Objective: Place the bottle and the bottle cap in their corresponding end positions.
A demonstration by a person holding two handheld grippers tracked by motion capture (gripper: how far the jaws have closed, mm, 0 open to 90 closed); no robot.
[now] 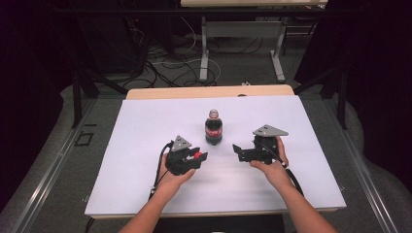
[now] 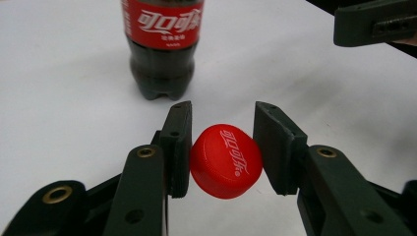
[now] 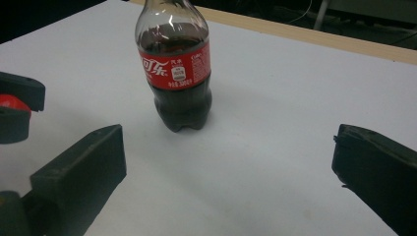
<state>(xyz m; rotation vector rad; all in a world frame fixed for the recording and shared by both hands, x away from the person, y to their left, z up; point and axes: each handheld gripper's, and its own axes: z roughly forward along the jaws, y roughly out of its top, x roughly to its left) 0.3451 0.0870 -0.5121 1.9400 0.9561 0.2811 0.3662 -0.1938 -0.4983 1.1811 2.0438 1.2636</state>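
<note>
Gripping red cap [image 2: 226, 160] edgewise, top toward camera: left gripper [image 2: 222, 147]; right gripper [image 3: 226, 172] released; bottle [image 3: 176, 69] upright.

Red cap [image 2: 226, 160], white script; dark cola bottle [image 3: 175, 69], red label.

White-covered table [image 1: 145, 184] — cola bottle [image 1: 213, 128] upright near its middle

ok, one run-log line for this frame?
left gripper: shut on red cap | right gripper: open, nothing between jaws | cola bottle: upright on table, uncapped, untouched
</note>
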